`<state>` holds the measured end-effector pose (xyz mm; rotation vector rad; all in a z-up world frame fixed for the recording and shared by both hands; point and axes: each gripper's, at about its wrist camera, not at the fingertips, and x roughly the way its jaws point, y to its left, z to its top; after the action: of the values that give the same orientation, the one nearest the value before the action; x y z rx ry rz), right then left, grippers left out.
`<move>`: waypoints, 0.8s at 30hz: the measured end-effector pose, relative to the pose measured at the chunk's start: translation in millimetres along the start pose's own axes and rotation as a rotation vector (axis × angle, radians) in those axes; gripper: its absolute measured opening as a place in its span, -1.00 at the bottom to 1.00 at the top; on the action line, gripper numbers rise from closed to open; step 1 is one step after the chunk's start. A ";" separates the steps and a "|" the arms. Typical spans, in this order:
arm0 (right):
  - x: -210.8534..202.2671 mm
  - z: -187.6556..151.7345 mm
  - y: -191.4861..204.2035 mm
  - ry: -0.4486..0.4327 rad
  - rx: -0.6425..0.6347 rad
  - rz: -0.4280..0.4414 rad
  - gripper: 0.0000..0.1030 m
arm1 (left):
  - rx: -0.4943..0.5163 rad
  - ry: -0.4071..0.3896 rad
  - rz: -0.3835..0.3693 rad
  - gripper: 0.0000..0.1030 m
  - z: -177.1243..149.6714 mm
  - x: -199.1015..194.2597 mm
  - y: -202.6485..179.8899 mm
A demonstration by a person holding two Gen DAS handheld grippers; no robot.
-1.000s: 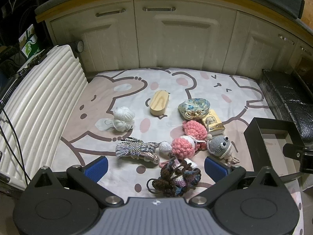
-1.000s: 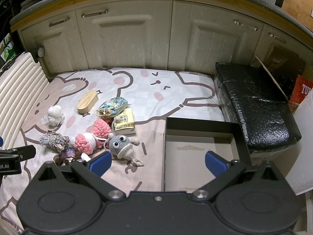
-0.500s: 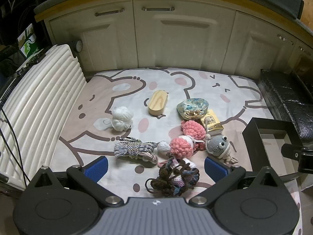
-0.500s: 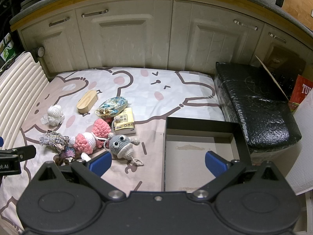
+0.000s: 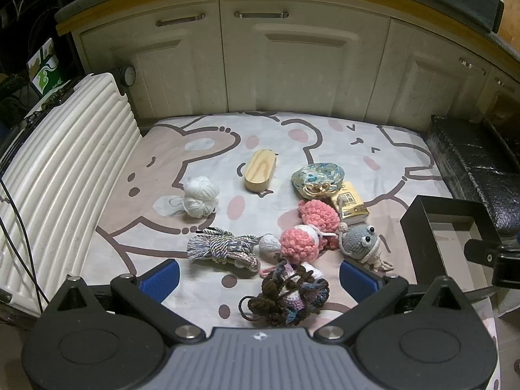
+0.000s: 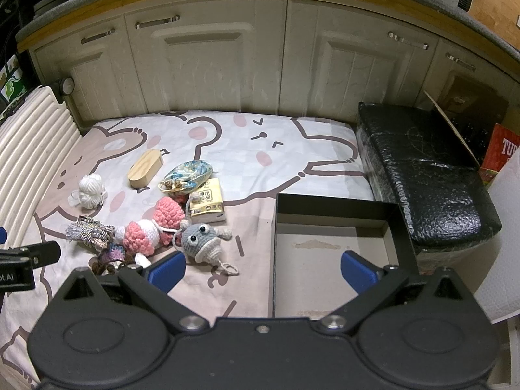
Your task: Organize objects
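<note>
Box floor (image 6: 312,260) only from right wrist

Open sheet (image 5: 325,136) lies behind the wooden block (image 5: 260,174) up to the cabinet doors (image 5: 302,65): free passage there. Bare strip also between the white yarn ball (image 5: 197,196) and the ribbed white panel (image 5: 61,169), which walls off the left side. Centre is crowded: pink crochet pieces (image 5: 308,230), grey crochet toy (image 5: 359,243), tissue pack (image 5: 351,206) and blue pouch (image 5: 318,178) touch or nearly touch. Dark yarn tangle (image 5: 286,295) sits between the left claw's (image 5: 258,278) spread jaws. Black box (image 6: 338,256) interior is unobstructed under the right claw (image 6: 261,271), jaws wide apart. Black padded block (image 6: 422,175) closes off the right.
</note>
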<state>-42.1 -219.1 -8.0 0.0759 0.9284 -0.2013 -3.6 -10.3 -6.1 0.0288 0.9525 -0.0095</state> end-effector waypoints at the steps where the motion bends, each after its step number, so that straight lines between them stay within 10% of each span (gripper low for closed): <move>1: -0.4 -0.1 0.3 0.000 0.000 0.000 1.00 | 0.001 0.000 0.001 1.00 0.2 0.1 0.0; 24: 1.5 0.0 0.9 -0.001 0.001 -0.002 1.00 | -0.003 0.004 -0.022 1.00 1.8 2.1 1.8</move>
<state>-41.1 -218.5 -9.2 0.0757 0.9274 -0.2032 -0.9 -8.5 -6.7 0.0151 0.9566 -0.0282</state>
